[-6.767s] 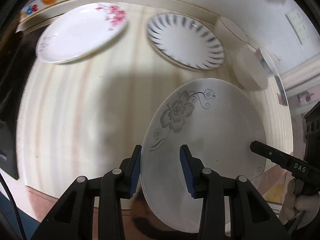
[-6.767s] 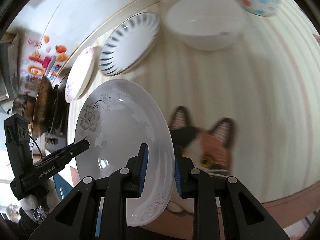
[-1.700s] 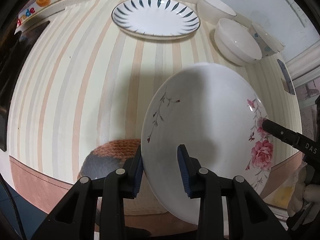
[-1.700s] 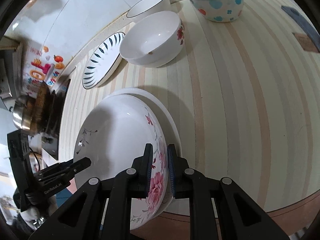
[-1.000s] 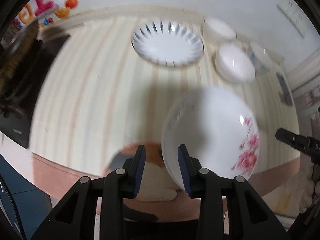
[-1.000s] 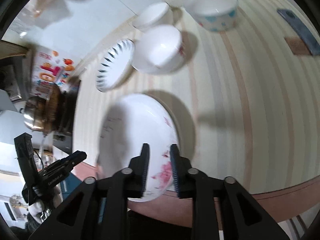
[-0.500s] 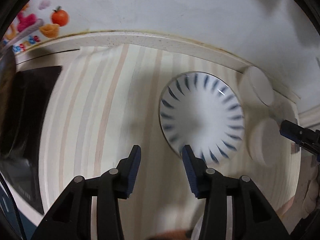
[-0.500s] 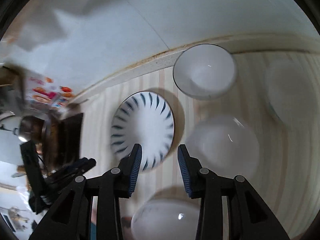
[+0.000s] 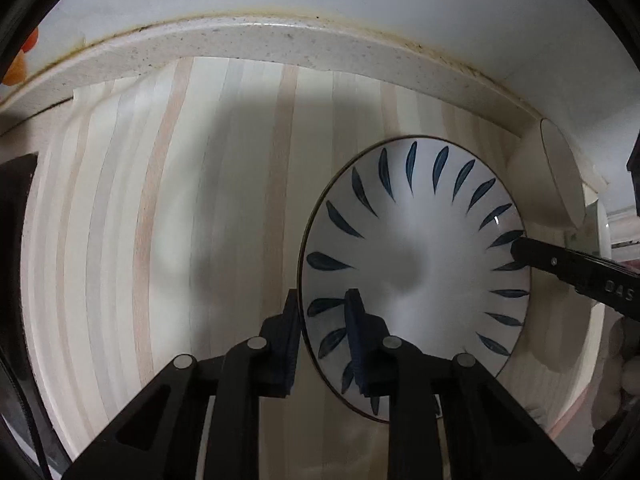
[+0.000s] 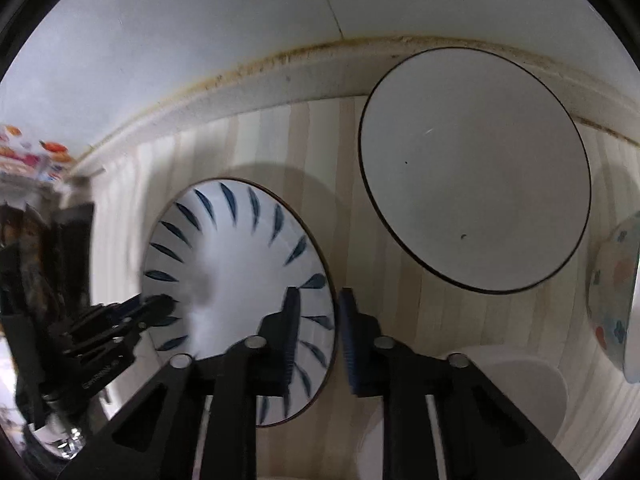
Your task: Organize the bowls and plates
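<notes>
A white plate with dark blue leaf marks [image 9: 416, 272] lies on the striped counter near the back wall; it also shows in the right wrist view [image 10: 236, 280]. My left gripper [image 9: 322, 312] is open, its jaws on either side of the plate's left rim. My right gripper [image 10: 316, 312] is open, its jaws on either side of the plate's right rim. The right gripper's finger [image 9: 560, 264] reaches over the plate's right edge in the left wrist view.
A white bowl with a dark rim [image 10: 472, 168] stands right of the plate against the back ledge [image 9: 280, 44]. A plain white bowl [image 10: 520, 392] and a bowl with coloured dots [image 10: 616, 296] stand further right. A dark stove area [image 10: 48, 264] lies to the left.
Both grippers have left the pink-flower plate on the stack and moved forward to the blue-leaf plate. Their jaws now straddle its opposite rims.
</notes>
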A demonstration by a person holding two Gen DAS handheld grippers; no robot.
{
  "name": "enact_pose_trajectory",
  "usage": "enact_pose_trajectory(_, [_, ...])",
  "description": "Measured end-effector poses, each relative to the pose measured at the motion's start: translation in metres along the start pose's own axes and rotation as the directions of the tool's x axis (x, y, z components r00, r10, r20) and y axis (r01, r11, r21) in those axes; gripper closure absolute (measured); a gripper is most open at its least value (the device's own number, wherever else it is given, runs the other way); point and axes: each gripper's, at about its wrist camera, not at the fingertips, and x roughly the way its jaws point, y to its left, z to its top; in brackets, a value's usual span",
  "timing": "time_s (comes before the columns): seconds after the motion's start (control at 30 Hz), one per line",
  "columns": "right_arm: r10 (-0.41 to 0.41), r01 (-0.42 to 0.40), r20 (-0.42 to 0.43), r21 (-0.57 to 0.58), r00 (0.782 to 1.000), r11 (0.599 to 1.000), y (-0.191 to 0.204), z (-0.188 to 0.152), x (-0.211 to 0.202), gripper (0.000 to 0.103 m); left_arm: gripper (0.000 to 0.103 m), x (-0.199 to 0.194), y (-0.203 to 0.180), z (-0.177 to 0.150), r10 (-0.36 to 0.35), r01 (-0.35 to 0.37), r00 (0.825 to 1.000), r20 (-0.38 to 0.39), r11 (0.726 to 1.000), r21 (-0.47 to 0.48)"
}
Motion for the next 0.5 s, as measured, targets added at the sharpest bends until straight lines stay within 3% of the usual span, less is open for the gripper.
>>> enact_pose_trajectory(0.23, [-0.012,0.012,0.012,-0.015,1.0,1.0,-0.002,-0.004,0.001,0.092,0.086,-0.001,0.0,-0.001,-0.004,0.004,1.0,0.014,1.0,-0.02])
enact_pose_trajectory(0.5, [0.01,-0.01,0.022,-0.003,1.0,1.0,-0.004,-0.008,-0.01,0.092,0.086,-0.028,-0.004,-0.008,-0.005,0.005,0.999,0.036,1.0,-0.007])
